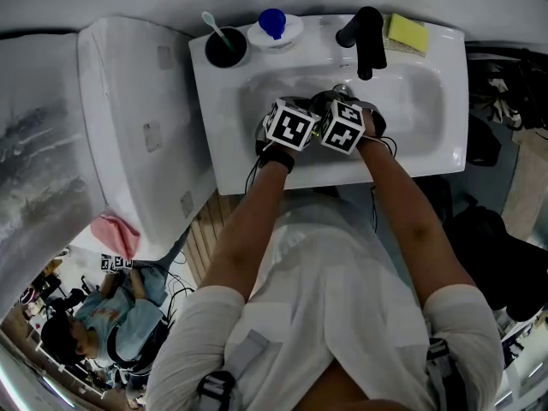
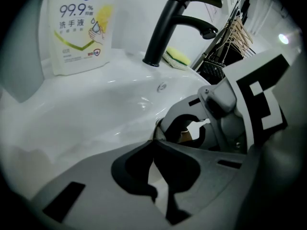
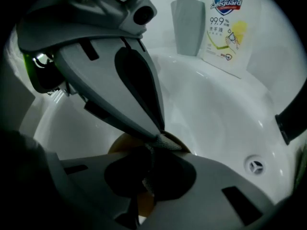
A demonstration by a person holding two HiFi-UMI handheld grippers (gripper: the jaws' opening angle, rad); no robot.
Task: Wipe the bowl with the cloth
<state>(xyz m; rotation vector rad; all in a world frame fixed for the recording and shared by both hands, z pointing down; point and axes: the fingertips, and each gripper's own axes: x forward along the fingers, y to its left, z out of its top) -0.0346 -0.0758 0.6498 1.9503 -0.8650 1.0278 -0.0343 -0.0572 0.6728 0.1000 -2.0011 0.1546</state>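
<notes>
Both grippers reach down into the white sink basin (image 1: 428,101), side by side and nearly touching. My right gripper (image 3: 152,152) is shut on a grey patterned cloth (image 3: 168,140), which lies against a yellowish-brown bowl (image 3: 121,145) low in the basin. The left gripper (image 2: 154,140) is shut, and its tips meet the bowl's rim right where the cloth sits. Past the right gripper's frame a brown sliver of the bowl (image 2: 184,136) shows. From the head view the marker cubes hide bowl and cloth; the left gripper (image 1: 295,118) and right gripper (image 1: 347,114) show.
A black faucet (image 1: 368,37) stands at the basin's back, with a yellow sponge (image 1: 408,31) beside it. A hand-soap bottle (image 2: 79,28) and a dark cup with a toothbrush (image 1: 226,48) stand at the back left. An overflow hole (image 3: 254,166) marks the basin wall. Another person (image 1: 103,315) sits lower left.
</notes>
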